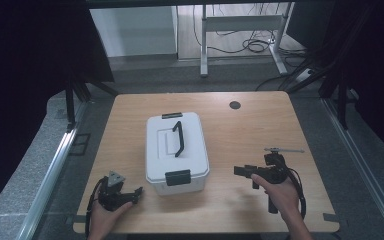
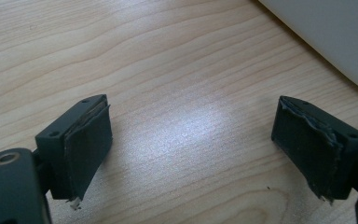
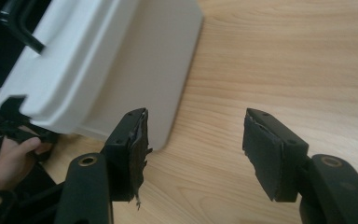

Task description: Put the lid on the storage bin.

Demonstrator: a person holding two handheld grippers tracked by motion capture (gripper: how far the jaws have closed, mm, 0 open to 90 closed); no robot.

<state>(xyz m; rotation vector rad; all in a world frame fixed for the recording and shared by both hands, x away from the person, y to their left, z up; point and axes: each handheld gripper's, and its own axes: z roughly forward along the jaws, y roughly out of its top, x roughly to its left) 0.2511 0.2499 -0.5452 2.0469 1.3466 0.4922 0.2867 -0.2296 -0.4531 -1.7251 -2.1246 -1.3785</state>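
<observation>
The white storage box (image 1: 176,150) in front of me sits upright mid-table, lid on, its black handle (image 1: 178,138) lying across the top and a black latch (image 1: 178,177) on the near end.

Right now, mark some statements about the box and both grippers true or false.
1. The white box has its lid on. True.
2. The right gripper grips the box's black handle. False: its jaws stand open over bare table, beside the box.
3. The left gripper holds nothing. True.
4. The box stands between the two grippers. True.
5. The front latch is white. False: it is black.
</observation>
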